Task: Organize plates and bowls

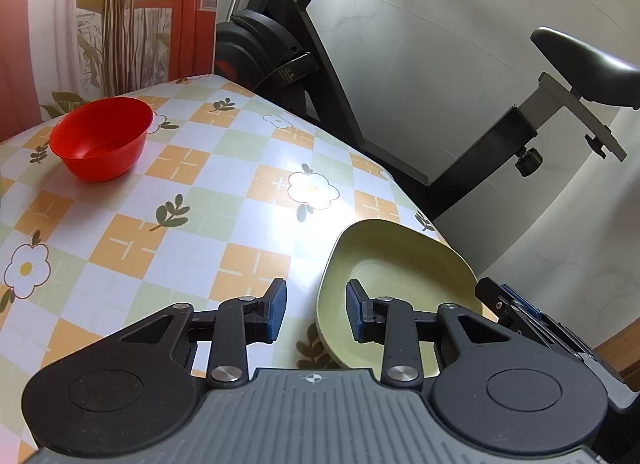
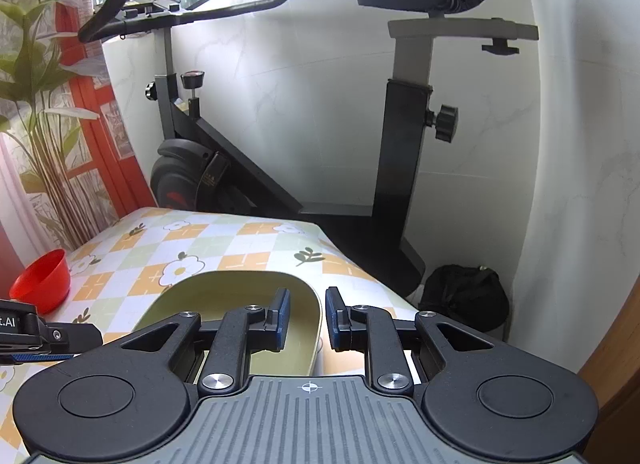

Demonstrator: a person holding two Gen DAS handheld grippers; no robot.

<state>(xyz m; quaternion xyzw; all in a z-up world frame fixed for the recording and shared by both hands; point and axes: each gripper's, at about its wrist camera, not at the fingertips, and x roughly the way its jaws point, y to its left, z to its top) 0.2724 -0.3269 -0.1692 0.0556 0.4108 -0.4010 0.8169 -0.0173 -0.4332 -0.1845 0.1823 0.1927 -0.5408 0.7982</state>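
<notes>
Standing behind the table is an exercise bike (image 2: pixel 280 168), black frame, saddle up right, handlebar up left, against a white marbled wall; a black bag (image 2: pixel 464 296) sits on the floor by its rear foot. Table (image 1: pixel 168 192) is covered in a checked orange/green/white cloth with flower prints. Pale green plate (image 1: pixel 404 260), rounded-square with a raised rim, lies flat near the table's right edge. Red bowl (image 1: pixel 100 136) sits upright at the far left, well apart from the plate, nothing visible inside. Left gripper (image 1: pixel 316 310) straddles the plate's left rim: one blue pad outside over the cloth, the other over the plate's inside, jaws parted wide, gripping nothing. Right gripper (image 2: pixel 307 318) straddles the plate's right rim the same way in the right wrist view, left pad over the plate interior, right pad outside, jaws apart with a narrower gap, rim between them but not clamped. Can't tell if any pad touches the plate. The right gripper's body also shows at the right edge of the left wrist view, just beside the plate.
</notes>
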